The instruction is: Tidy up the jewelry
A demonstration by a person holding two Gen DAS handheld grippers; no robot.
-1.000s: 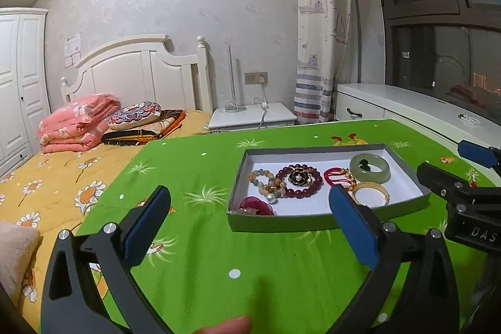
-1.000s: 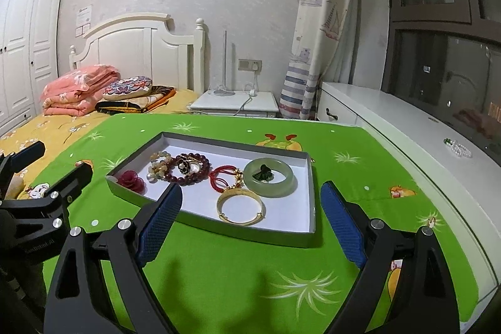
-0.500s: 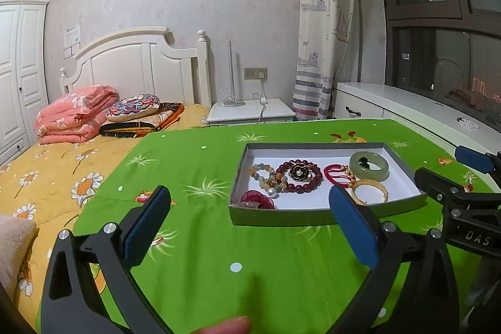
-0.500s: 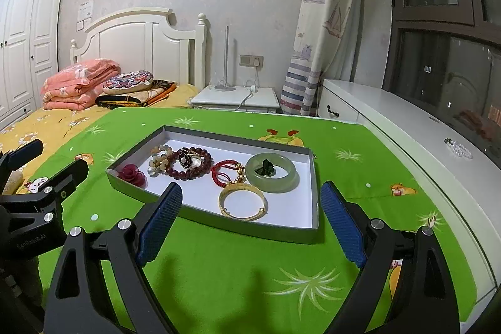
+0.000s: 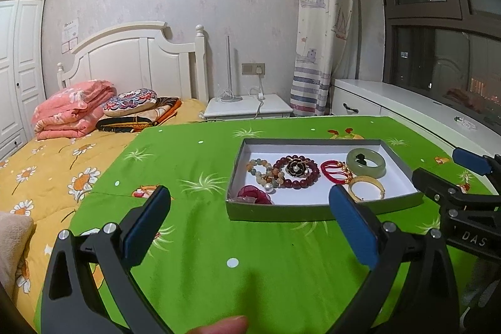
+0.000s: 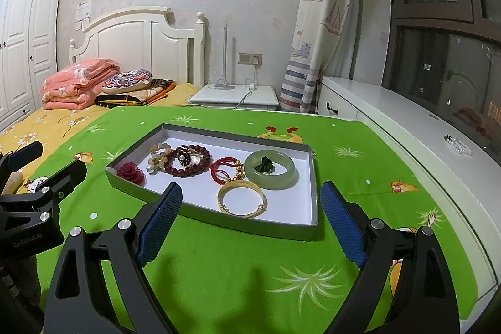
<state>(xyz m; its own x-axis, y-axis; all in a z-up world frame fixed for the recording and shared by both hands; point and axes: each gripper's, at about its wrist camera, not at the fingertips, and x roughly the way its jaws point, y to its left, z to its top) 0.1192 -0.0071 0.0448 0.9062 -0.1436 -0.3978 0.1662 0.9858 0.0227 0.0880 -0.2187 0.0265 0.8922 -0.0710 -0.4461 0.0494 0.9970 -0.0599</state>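
Observation:
A grey shallow box (image 5: pixel 316 213) (image 6: pixel 216 216) with a white floor sits on the green cloth. It holds a jade bangle (image 5: pixel 365 162) (image 6: pixel 270 169), a gold bangle (image 5: pixel 365 187) (image 6: pixel 241 198), a red cord bracelet (image 5: pixel 335 169) (image 6: pixel 224 168), a dark red bead bracelet with a black flower (image 5: pixel 296 169) (image 6: pixel 187 160), a pale bead bracelet (image 5: pixel 261 172) (image 6: pixel 158 154) and a red fabric flower (image 5: pixel 253 197) (image 6: pixel 131 172). My left gripper (image 5: pixel 247 219) and right gripper (image 6: pixel 250 213) are both open and empty, just in front of the box.
The green cloth (image 5: pixel 219 240) covers a table beside a bed with folded pink bedding (image 5: pixel 70 110). A white nightstand (image 5: pixel 247 108) and a white window counter (image 6: pixel 407 127) with a pearl strand (image 6: pixel 458 143) stand behind. The right gripper shows at the right of the left wrist view (image 5: pixel 463 202).
Both views have drifted slightly, and the box sits a little differently in frame. Both grippers stay open and empty. The jewelry has not moved.

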